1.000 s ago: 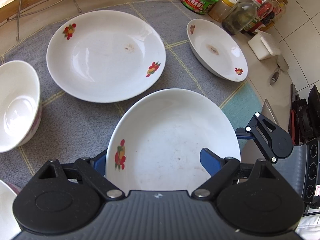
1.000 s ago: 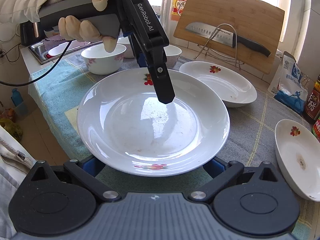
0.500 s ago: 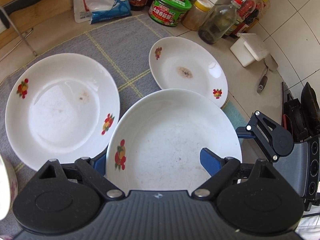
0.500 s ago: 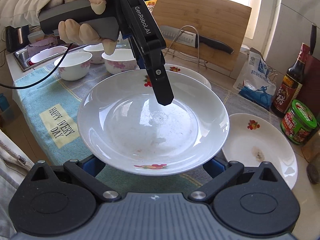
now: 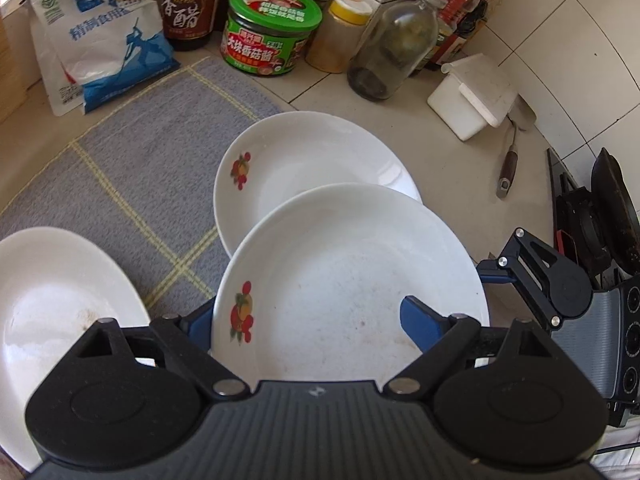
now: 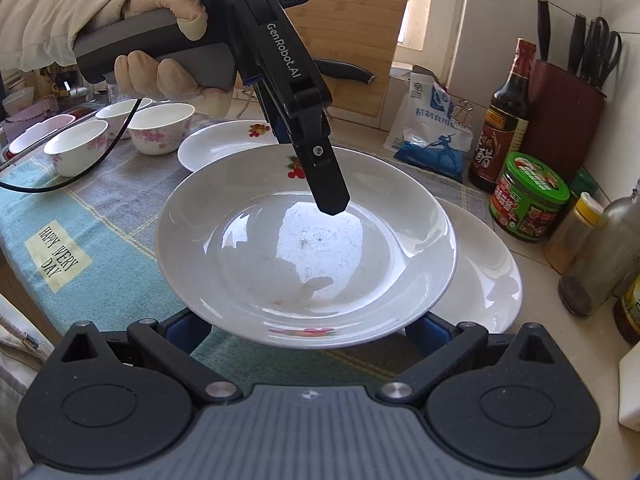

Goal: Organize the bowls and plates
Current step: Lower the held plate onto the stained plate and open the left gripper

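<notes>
A white plate with a fruit print [image 5: 348, 280] [image 6: 304, 248] is held in the air, partly over a second plate [image 5: 312, 160] [image 6: 480, 276] lying near the jars. My left gripper [image 5: 308, 320] [image 6: 316, 164] is shut on the carried plate's rim, one finger [image 6: 328, 188] over the top. My right gripper [image 6: 304, 328] [image 5: 496, 272] sits under the plate's opposite rim; its fingertips are hidden. A third plate [image 5: 52, 300] [image 6: 224, 140] lies on the cloth. Three bowls [image 6: 160, 128] stand at the back left.
A green-lidded jar [image 5: 272, 36], vinegar bottle [image 5: 188, 0], salt bag [image 5: 96, 44], glass bottle [image 5: 392, 52] and white box [image 5: 476, 96] line the tiled counter behind. A knife block [image 6: 568, 116] and cutting board [image 6: 360, 40] stand by the wall. A stove [image 5: 600, 248] is at right.
Both grippers carried the plate to the right across the cloth, away from the bowls. It now hangs partly over the plate near the jars.
</notes>
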Tool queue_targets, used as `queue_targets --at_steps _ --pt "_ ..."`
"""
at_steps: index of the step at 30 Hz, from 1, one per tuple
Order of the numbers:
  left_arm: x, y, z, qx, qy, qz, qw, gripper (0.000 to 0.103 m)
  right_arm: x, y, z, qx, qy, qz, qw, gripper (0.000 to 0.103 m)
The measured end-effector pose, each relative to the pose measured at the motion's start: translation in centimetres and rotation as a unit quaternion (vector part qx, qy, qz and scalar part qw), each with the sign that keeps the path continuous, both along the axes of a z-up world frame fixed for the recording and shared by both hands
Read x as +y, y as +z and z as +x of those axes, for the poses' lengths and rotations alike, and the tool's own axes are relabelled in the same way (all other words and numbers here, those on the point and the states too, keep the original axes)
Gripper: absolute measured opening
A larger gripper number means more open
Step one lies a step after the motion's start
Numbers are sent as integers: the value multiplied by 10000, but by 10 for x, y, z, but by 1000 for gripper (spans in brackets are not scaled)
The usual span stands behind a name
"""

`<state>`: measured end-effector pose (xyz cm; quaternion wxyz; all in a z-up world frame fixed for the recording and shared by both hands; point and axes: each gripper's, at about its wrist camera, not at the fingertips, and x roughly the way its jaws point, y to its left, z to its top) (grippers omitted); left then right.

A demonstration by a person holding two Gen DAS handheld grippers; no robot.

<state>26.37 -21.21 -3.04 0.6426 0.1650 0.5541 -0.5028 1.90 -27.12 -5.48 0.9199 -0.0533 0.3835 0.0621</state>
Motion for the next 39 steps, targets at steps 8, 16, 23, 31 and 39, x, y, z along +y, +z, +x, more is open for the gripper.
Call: queue_targets --at_steps 8,16,23,31,39 --pt "-43 -6 7 -36 -319 -13 9995 91 -28 -2 -1 11 -414 19 9991 103" --pt "-75 -17 13 -54 -470 37 9989 91 -47 -8 0 28 -747 105 9971 103" --pt "-89 -29 17 -96 -513 171 9985 91 -55 -9 -1 4 -876 172 9960 103" --pt "-97 -37 18 -113 -547 314 9979 91 -57 -7 -3 -93 -942 218 9953 103" --pt "-100 -43 19 -193 -558 486 9971 91 -58 -7 -2 -138 -915 246 9954 103"
